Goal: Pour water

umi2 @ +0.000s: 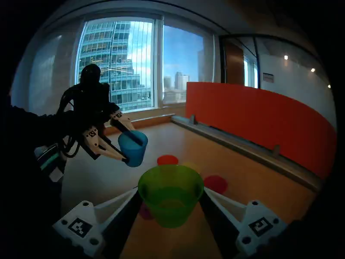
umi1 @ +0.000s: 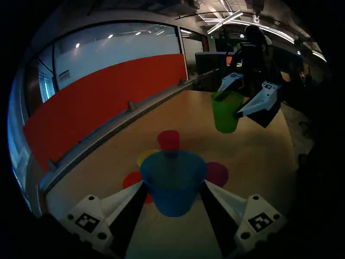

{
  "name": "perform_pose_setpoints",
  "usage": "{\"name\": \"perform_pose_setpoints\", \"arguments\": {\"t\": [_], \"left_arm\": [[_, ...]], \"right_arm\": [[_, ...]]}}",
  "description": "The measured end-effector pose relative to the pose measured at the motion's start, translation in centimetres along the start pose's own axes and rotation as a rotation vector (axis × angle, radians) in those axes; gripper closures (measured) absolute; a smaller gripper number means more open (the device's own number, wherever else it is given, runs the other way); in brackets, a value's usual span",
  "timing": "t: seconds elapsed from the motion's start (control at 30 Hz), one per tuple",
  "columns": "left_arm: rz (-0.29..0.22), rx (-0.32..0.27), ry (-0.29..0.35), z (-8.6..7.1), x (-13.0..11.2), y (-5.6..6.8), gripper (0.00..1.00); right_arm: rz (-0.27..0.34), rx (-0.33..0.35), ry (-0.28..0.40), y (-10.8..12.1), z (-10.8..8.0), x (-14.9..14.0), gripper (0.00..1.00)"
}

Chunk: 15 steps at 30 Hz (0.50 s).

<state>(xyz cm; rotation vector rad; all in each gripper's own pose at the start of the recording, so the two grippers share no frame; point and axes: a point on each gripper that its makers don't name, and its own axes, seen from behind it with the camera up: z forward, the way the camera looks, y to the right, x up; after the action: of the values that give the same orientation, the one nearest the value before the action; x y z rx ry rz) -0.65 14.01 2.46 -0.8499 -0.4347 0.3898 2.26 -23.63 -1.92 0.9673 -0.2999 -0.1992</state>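
My left gripper [umi1: 172, 192] is shut on a blue cup [umi1: 173, 181], held upright above the wooden table [umi1: 250, 151]. Farther off in the left gripper view, my right gripper [umi1: 235, 101] holds a green cup [umi1: 225, 111] up in the air. The right gripper view shows my right gripper [umi2: 171, 200] shut on the green cup [umi2: 170, 199], which looks to have liquid at the bottom. Across from it the left gripper [umi2: 123, 144] carries the blue cup [umi2: 133, 148]. Both cups are upright and apart.
Coloured round coasters lie on the table below the cups: red [umi1: 168, 139], yellow [umi1: 145, 156], purple [umi1: 217, 173], and red [umi2: 167, 160]. An orange partition [umi1: 103, 99] with a metal rail runs along one table edge. Large windows [umi2: 125, 64] stand behind the person.
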Motion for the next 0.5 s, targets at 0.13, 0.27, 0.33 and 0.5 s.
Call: {"name": "perform_pose_setpoints", "arguments": {"t": [0.13, 0.27, 0.33, 0.5], "left_arm": [[0.003, -0.018, -0.033, 0.3, -0.9, 0.2, 0.18], [0.014, -0.032, -0.075, 0.8, -2.1, 0.4, 0.18], [0.022, -0.04, -0.094, 1.1, -2.6, 0.6, 0.18], [0.038, -0.063, -0.138, 1.9, -4.0, 1.3, 0.18]], "right_arm": [[0.001, 0.003, -0.015, 0.2, 0.1, -0.6, 0.1], [-0.001, 0.007, -0.038, 0.4, 0.3, -1.4, 0.1], [-0.001, 0.01, -0.05, 0.4, 0.5, -1.8, 0.1], [-0.001, 0.015, -0.084, 0.5, 1.0, -3.1, 0.1]]}}
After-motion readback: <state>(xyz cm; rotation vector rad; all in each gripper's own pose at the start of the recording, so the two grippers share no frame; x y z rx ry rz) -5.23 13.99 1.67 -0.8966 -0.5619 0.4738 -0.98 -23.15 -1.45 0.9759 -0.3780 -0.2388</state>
